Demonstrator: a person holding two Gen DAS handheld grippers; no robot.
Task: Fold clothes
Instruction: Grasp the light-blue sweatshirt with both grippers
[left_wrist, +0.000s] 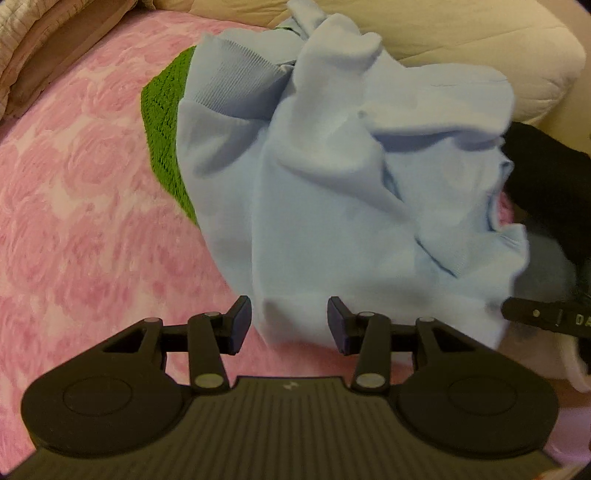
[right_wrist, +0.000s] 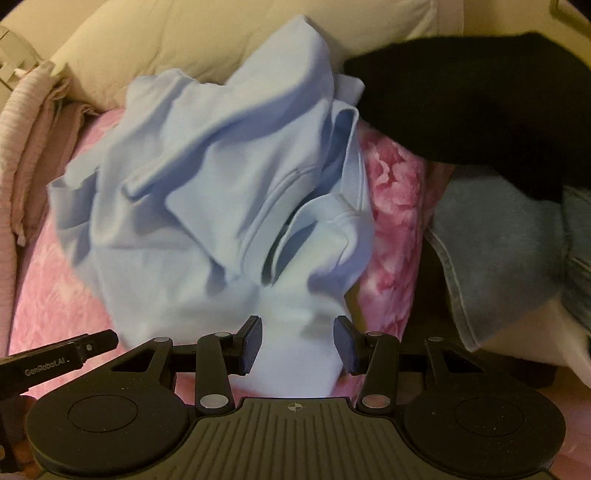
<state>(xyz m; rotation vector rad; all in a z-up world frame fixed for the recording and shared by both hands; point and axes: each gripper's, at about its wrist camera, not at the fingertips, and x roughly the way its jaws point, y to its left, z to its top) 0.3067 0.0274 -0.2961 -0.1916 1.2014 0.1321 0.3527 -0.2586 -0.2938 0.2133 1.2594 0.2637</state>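
A crumpled light blue sweatshirt (left_wrist: 332, 177) lies in a heap on the pink rose-patterned bedspread (left_wrist: 81, 206). My left gripper (left_wrist: 290, 324) is open, its fingers straddling the sweatshirt's near edge. In the right wrist view the sweatshirt (right_wrist: 221, 192) fills the middle, and my right gripper (right_wrist: 298, 345) is open with the sweatshirt's near edge between its fingers. A green knit garment (left_wrist: 166, 122) lies under the sweatshirt's left side.
A black garment (right_wrist: 480, 99) and a blue denim piece (right_wrist: 498, 236) lie to the right. A cream pillow or duvet (left_wrist: 461, 33) sits behind the heap. Pink and brown folded bedding (right_wrist: 26, 147) is at the left. The other gripper's tip shows at each view's edge (right_wrist: 74, 350).
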